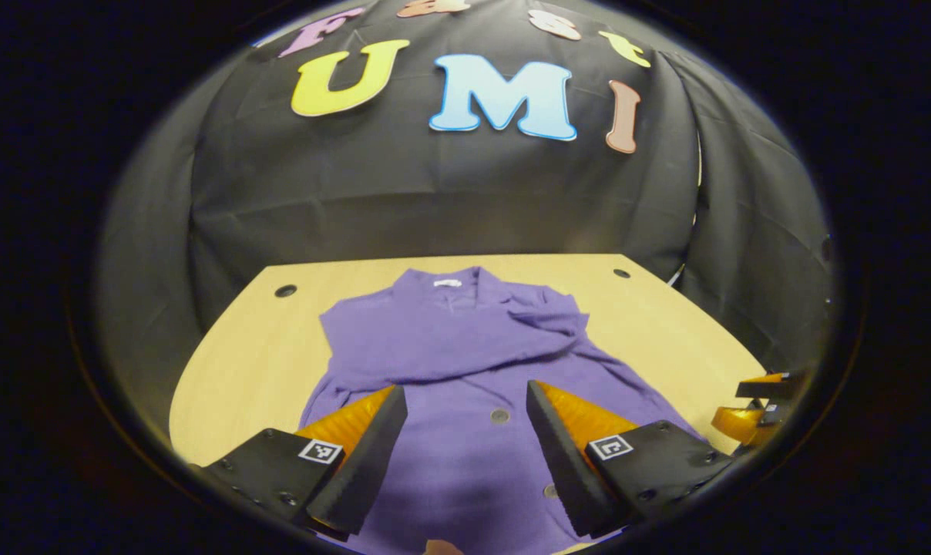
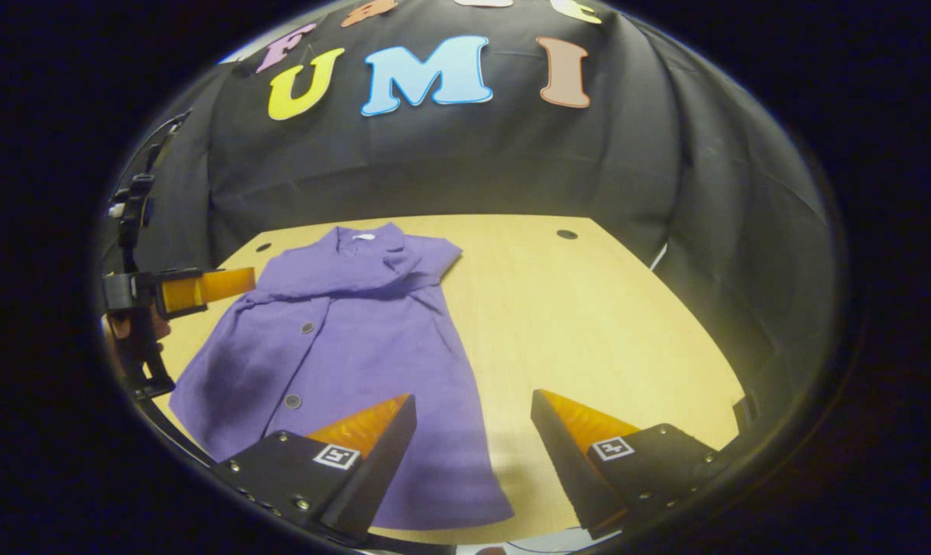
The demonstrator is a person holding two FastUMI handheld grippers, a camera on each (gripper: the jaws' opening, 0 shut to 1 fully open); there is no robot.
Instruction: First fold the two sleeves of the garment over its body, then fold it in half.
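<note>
A purple buttoned garment (image 1: 465,362) lies flat on the wooden table (image 1: 250,347), collar at the far side, with both sleeves lying folded across its chest. My left gripper (image 1: 465,401) hovers open above the garment's lower middle, nothing between its fingers. In the right gripper view the garment (image 2: 342,339) lies to the left; my right gripper (image 2: 473,408) stands open above its lower right hem and the bare table. The right gripper (image 1: 758,408) also shows at the far right of the left gripper view, and the left gripper (image 2: 180,289) at the left edge of the right gripper view.
The table (image 2: 589,324) has bare wood to the right of the garment, with small round holes (image 2: 566,233) near its far corners. Black cloth walls the booth behind and on both sides. A hand (image 2: 126,327) holds the left gripper.
</note>
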